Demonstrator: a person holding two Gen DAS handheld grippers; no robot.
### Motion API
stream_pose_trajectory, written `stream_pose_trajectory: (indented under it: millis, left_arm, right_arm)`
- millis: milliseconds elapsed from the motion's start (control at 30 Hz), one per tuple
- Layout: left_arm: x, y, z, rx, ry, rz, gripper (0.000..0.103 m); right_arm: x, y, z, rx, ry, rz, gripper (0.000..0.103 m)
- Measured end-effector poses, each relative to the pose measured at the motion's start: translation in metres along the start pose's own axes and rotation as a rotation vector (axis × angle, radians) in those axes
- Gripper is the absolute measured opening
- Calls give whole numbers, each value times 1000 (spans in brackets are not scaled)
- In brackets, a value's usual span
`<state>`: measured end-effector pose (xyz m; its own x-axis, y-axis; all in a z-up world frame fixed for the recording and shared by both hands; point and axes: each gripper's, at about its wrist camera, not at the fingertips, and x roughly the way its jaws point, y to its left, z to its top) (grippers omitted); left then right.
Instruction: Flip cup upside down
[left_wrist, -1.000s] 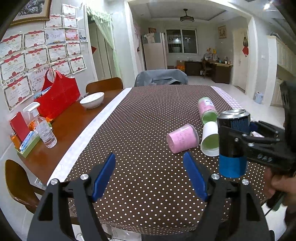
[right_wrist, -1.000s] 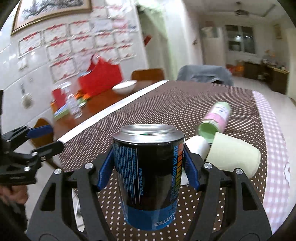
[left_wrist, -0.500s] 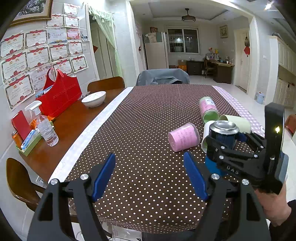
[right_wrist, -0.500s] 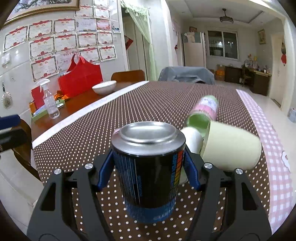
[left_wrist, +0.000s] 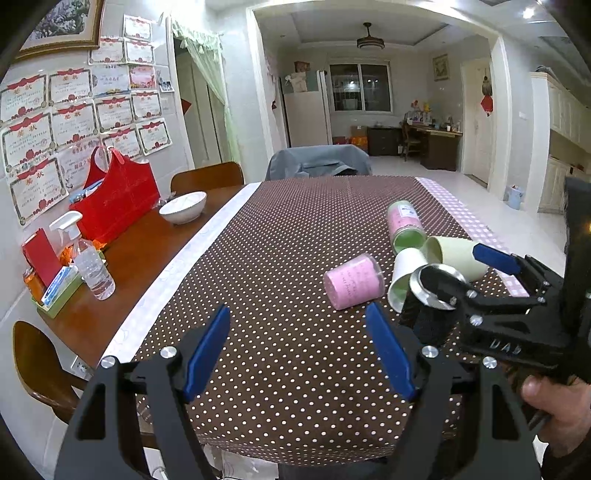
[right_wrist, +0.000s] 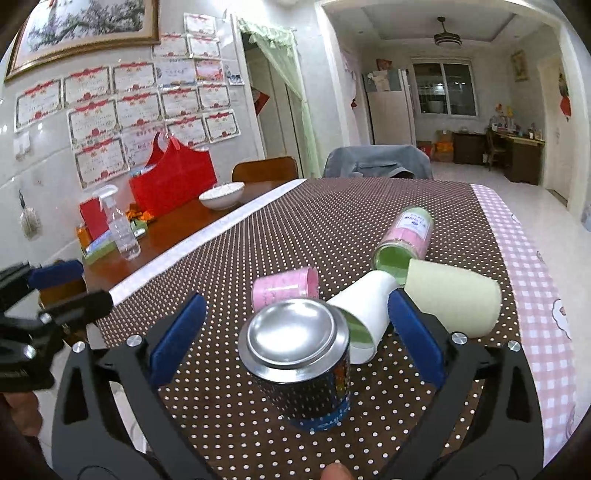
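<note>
A black and blue can-shaped cup stands on the dotted tablecloth with its silver bottom up; it also shows in the left wrist view. My right gripper is open, its blue pads apart on either side of the cup, not touching it. My left gripper is open and empty over the cloth, left of the cup. A pink cup, a white cup, a pale green cup and a pink-green cup lie on their sides behind it.
A white bowl, a red bag, a spray bottle and a small green tray sit on the bare wood at the left. Chairs stand at the table's far end and left side.
The right gripper lowered the black cup to the table and opened, letting it go. The left gripper has hardly moved.
</note>
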<state>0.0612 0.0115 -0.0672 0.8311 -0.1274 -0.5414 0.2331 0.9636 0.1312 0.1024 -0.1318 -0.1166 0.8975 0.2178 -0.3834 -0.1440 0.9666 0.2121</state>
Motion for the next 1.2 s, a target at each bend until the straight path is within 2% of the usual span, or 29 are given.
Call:
stream_pose_trajectory:
  millis: [267, 467, 833, 1200]
  left_arm:
    - [-15, -15, 2, -7, -28, -10, 75]
    - [-27, -24, 4, -6, -55, -22, 75]
    - [-49, -29, 9, -10, -123, -4, 75]
    - [-71, -29, 12, -9, -176, 23, 75]
  right_arm:
    - [-34, -16, 17, 105, -24, -27, 97]
    - [-59, -21, 20, 144, -27, -78, 97]
    - [-107, -15, 26, 108, -79, -180, 97]
    - [-132, 4, 31, 57, -114, -254, 97]
